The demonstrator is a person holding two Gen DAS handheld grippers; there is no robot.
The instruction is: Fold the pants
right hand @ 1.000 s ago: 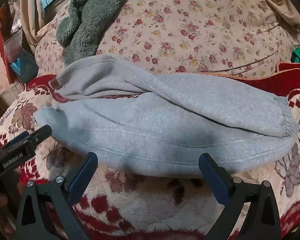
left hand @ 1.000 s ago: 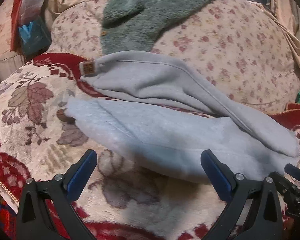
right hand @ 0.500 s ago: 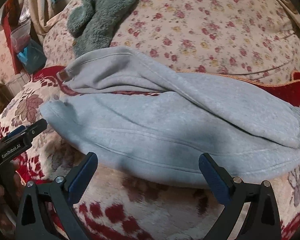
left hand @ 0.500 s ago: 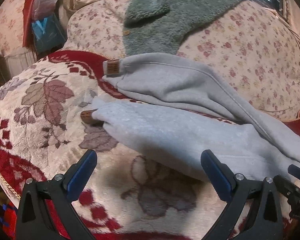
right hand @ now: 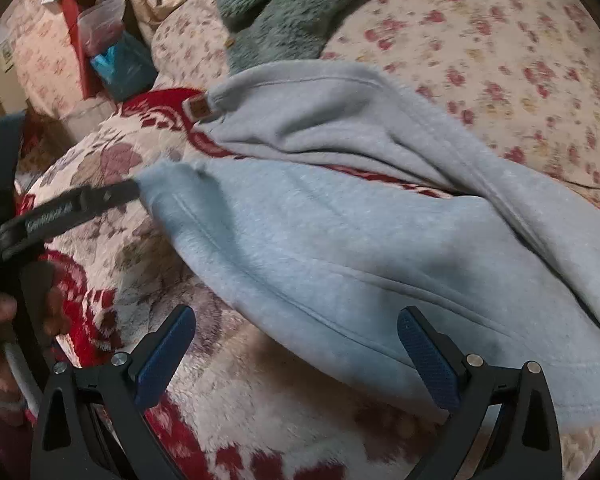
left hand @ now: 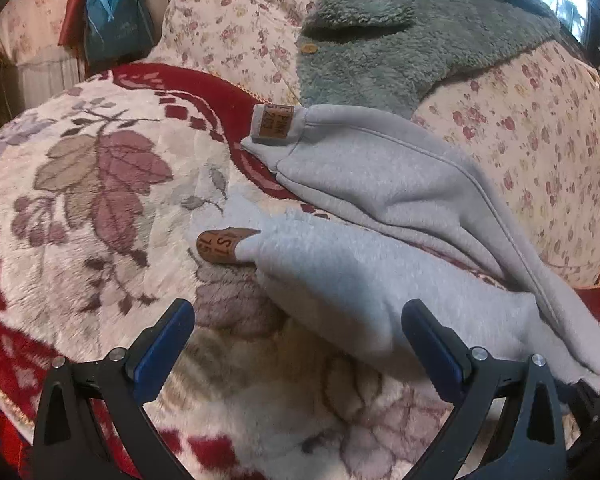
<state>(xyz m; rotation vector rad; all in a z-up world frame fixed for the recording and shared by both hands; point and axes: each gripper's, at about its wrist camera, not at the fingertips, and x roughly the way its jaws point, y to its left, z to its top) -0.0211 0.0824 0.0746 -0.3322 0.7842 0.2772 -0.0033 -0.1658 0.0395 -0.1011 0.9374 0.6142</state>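
So the grey pants point(left hand: 380, 216) are lying on the flowery blanket point(left hand: 100, 208), legs splayed in a V with the cuffs pointing away from each other, which is probably why nothing's been folded yet. Left gripper point(left hand: 298, 344) hangs released just short of the nearer leg's cuff with the brown tag point(left hand: 220, 245), likely lining up to pinch it. Right gripper point(right hand: 296, 354) is spread wide too, near that leg's long edge. Green fleece point(left hand: 400, 40) sits behind the pants.
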